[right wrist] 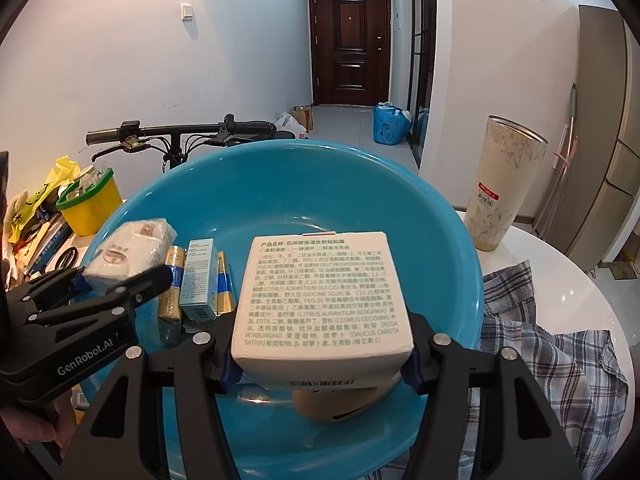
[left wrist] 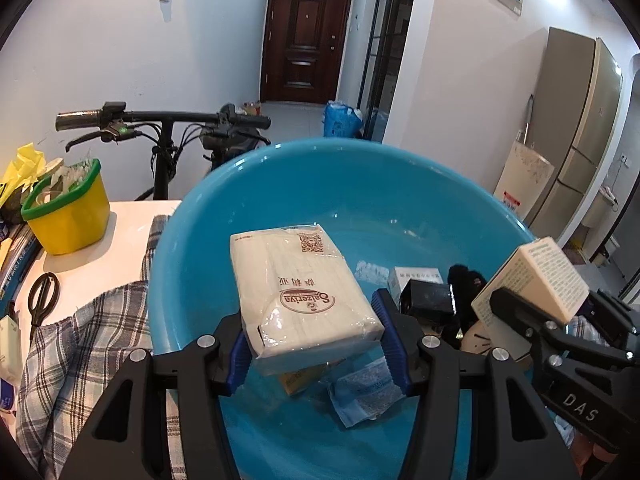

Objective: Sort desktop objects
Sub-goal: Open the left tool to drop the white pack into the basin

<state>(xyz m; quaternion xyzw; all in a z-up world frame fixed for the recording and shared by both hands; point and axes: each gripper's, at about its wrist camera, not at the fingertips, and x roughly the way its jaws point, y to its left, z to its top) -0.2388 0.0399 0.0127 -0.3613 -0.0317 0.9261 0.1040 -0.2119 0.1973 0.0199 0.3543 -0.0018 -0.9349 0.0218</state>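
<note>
The left gripper (left wrist: 316,344) was clamped on a tissue pack (left wrist: 304,288), the right gripper (right wrist: 320,356) on a white box (right wrist: 320,304). Both were held over a blue basin (right wrist: 360,184) containing small boxes (right wrist: 200,280), on a plaid cloth (right wrist: 540,340).

White tissue pack (left wrist: 308,300) and printed box (right wrist: 322,300) held above blue basin (left wrist: 360,184).

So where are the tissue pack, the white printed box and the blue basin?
tissue pack (left wrist: 308,300): left wrist view, top face.
white printed box (right wrist: 324,296): right wrist view, printed face.
blue basin (right wrist: 360,184): right wrist view, bare inner wall.
</note>
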